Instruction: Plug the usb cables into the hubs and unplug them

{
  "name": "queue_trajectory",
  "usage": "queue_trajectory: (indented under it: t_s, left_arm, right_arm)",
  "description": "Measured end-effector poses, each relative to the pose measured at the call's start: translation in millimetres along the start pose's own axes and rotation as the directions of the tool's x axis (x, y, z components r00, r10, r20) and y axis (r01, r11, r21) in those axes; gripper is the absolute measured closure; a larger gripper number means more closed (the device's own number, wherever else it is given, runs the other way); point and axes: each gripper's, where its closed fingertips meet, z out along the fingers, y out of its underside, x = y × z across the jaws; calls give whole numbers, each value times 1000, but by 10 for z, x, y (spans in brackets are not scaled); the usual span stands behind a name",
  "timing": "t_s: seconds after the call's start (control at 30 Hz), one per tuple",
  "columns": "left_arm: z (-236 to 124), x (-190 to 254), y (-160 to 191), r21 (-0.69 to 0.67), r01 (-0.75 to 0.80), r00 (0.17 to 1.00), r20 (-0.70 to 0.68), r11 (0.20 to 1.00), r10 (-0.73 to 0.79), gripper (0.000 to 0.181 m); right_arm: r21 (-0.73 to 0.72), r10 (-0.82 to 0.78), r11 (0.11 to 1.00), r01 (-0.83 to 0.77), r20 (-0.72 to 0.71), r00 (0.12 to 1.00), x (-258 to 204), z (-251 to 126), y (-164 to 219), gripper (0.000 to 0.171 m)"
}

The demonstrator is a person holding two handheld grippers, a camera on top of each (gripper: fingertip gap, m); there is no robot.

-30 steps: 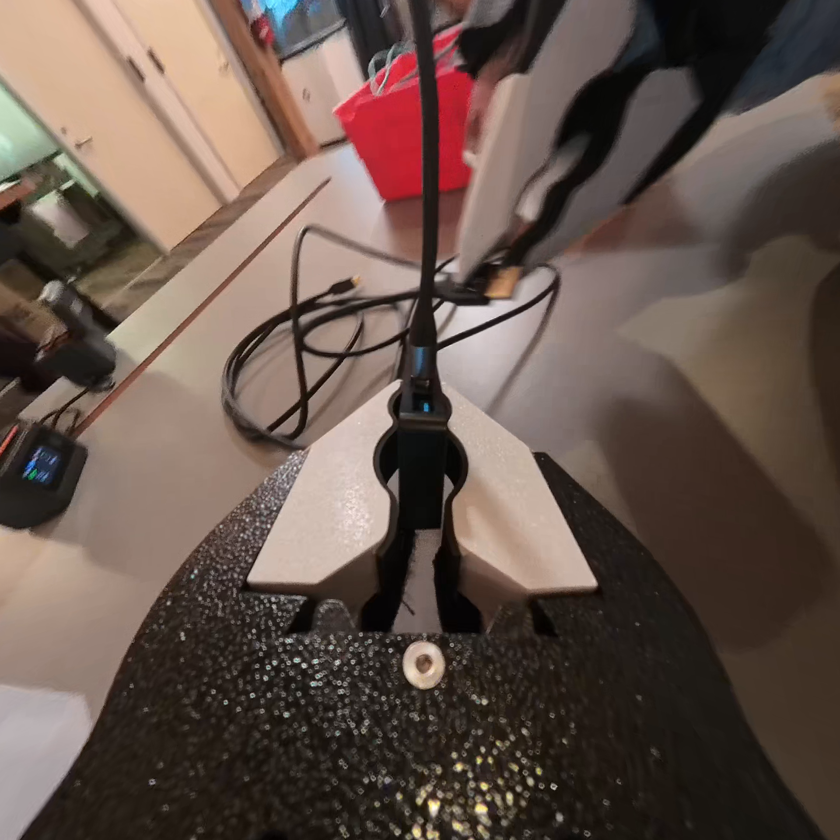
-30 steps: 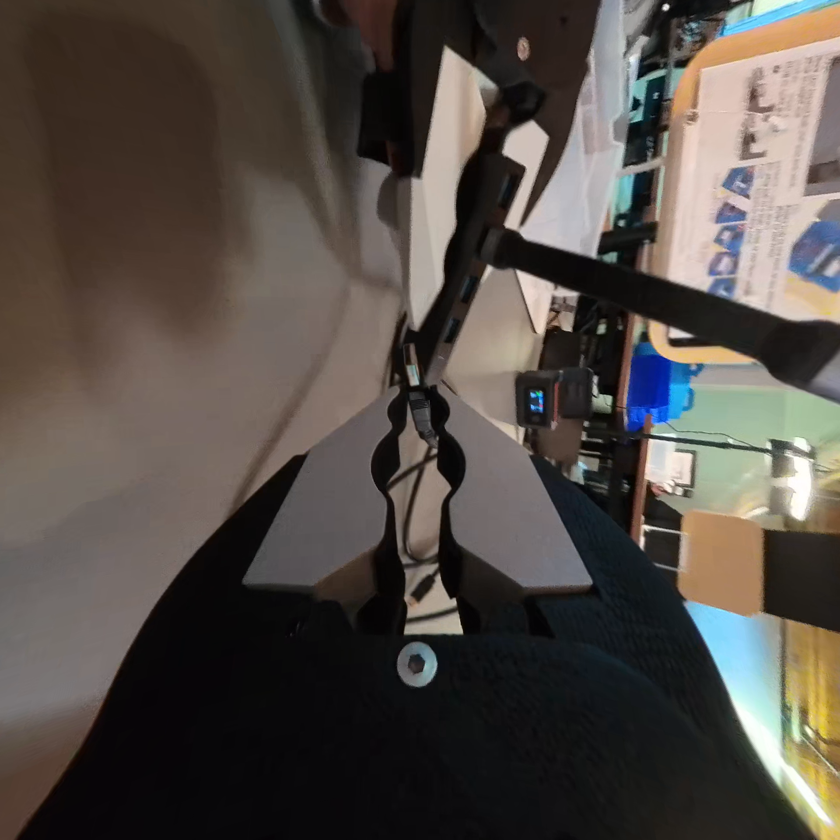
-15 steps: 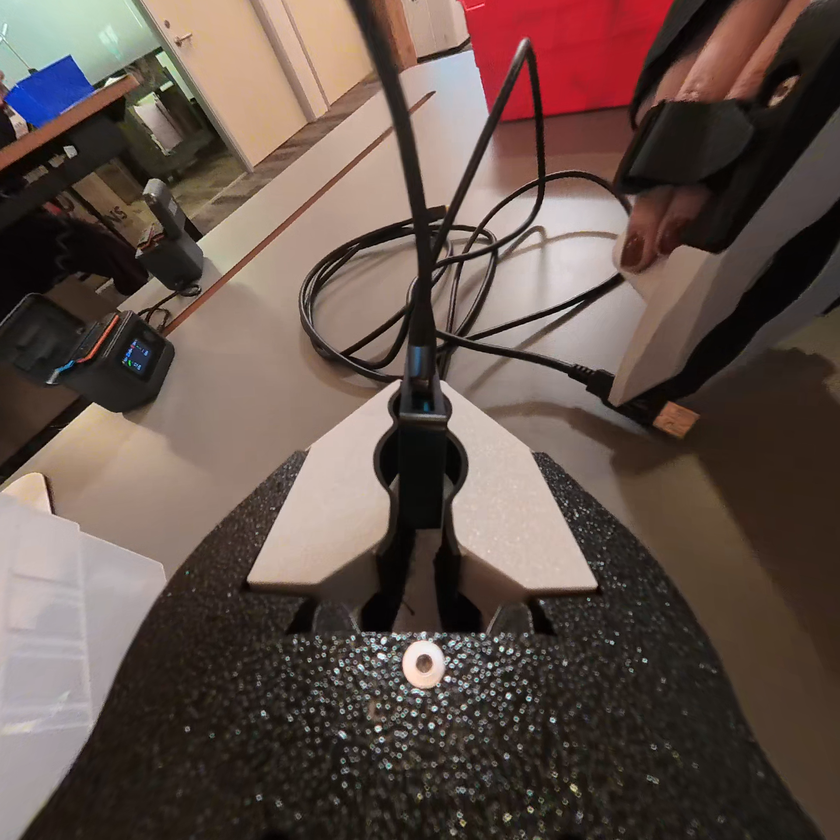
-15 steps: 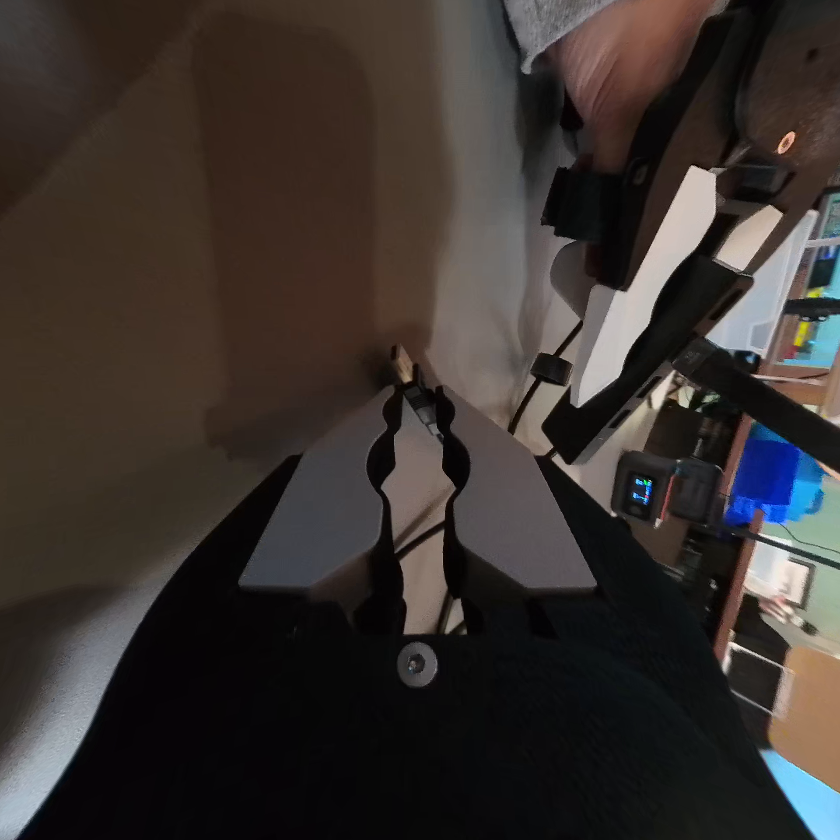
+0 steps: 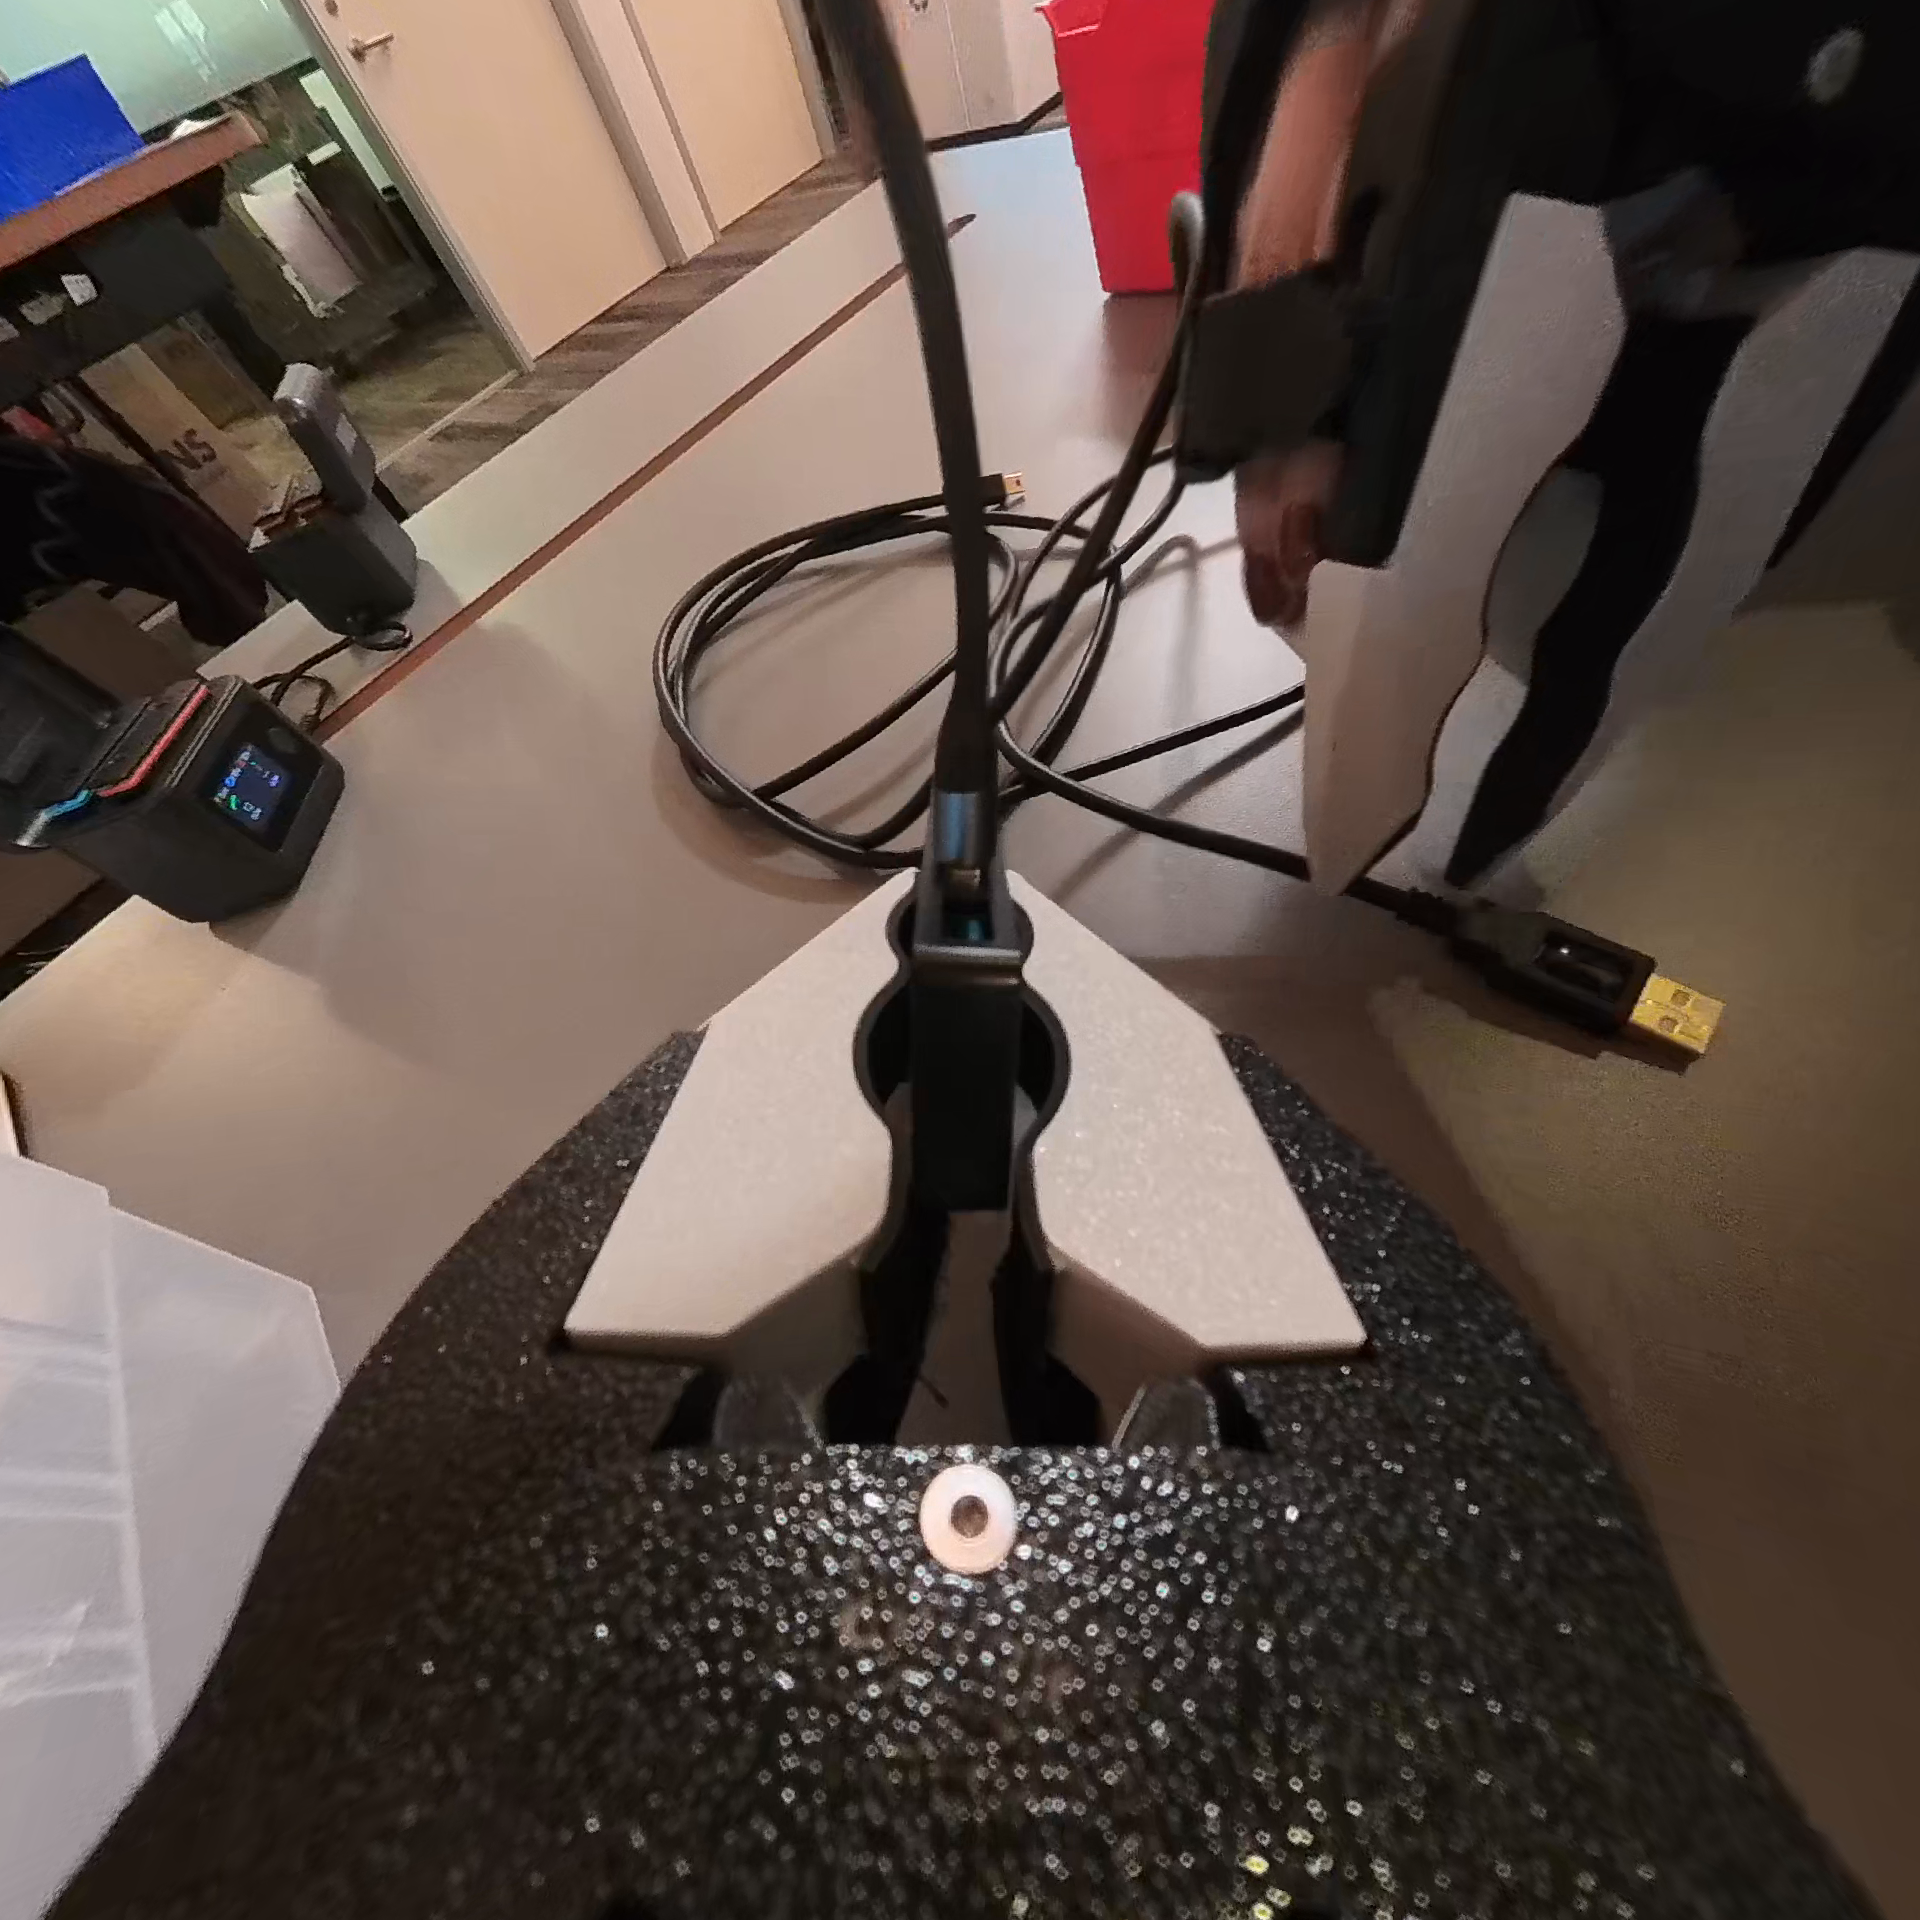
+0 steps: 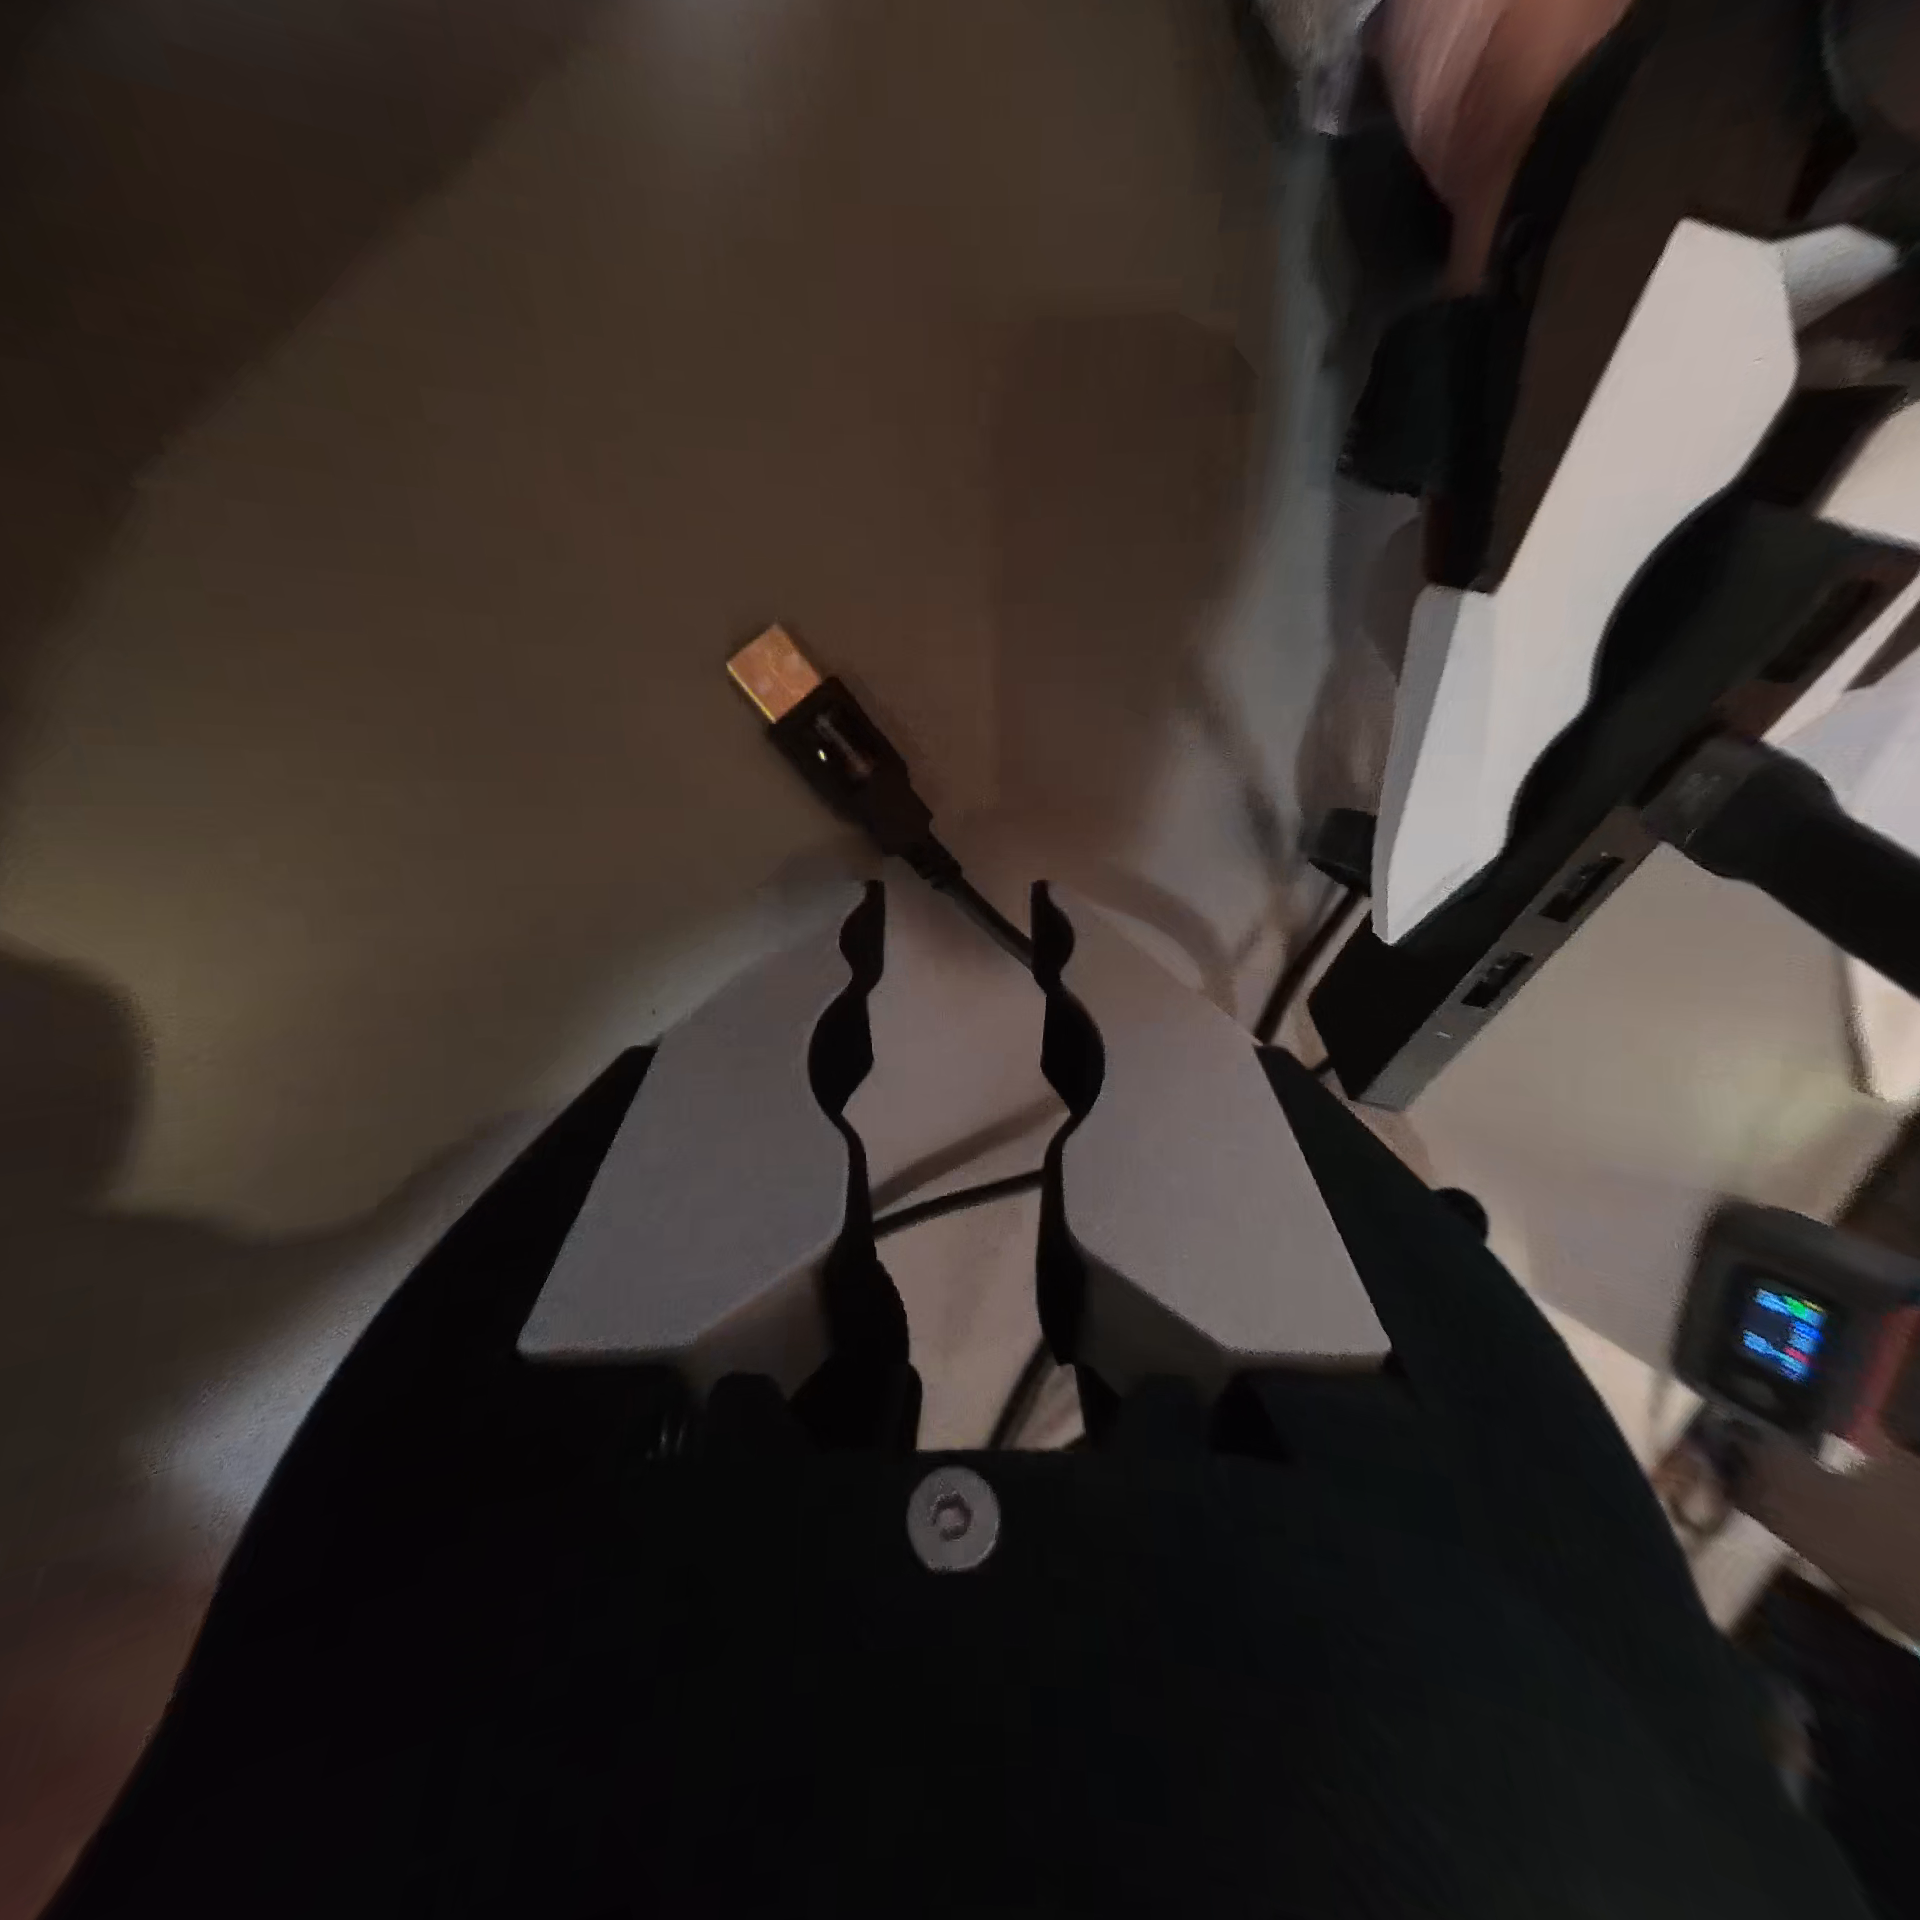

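Note:
My left gripper [image 5: 961,894] is shut on a slim black USB hub [image 5: 961,1049] held edge-on, its thick black lead [image 5: 940,364] rising from the tip. The hub also shows in the right wrist view [image 6: 1475,966], with empty ports along its side. A black USB cable with a gold plug [image 5: 1673,1023] lies loose on the grey table at the right. My right gripper [image 6: 956,894] is open and empty, just behind that plug [image 6: 774,675]; the cable runs between its fingertips. In the left wrist view the right gripper [image 5: 1423,862] hovers just above the cable.
Coiled black cable [image 5: 831,665] lies mid-table. A small black device with a lit screen [image 5: 197,800] stands at the left, a red bin [image 5: 1132,145] at the back, a translucent plastic box [image 5: 125,1455] at the near left. The table's left edge [image 5: 582,540] borders a corridor floor.
My right gripper carried the gold plug away from the hub down to the table, then opened and let it go. The plug now lies loose. My left gripper kept hold of the hub.

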Motion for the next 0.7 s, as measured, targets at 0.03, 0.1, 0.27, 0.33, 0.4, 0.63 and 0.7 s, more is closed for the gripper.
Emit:
queue_trajectory:
  t_s: [0.03,0.1,0.27,0.33,0.4,0.63,0.7]
  left_arm:
    - [-1,2,-2,2,3,1000,-3,1000,-3,173]
    - [4,6,-1,2,5,1000,-8,1000,-5,172]
    - [24,29,18,-9,-2,1000,-21,1000,2,172]
    - [29,34,19,-9,-9,1000,-19,1000,9,172]
    - [21,31,-9,9,-27,1000,-8,1000,28,173]
    - [-30,-144,-44,-80,-268,938,205,960,279,172]
    - [-1,-154,5,-202,-419,853,248,885,460,172]
  right_arm:
    - [20,20,1000,-21,33,999,-2,-4,-22,144]
    - [33,36,999,-40,100,994,-20,18,-38,142]
    - [8,114,993,-122,310,944,-168,64,-60,155]
    - [-24,207,977,-213,373,905,-211,55,-76,160]
    - [-23,294,952,-304,337,894,-151,39,-83,164]
    - [208,798,576,-791,65,599,331,-389,156,164]
    - [275,879,457,-846,3,476,395,-509,272,164]
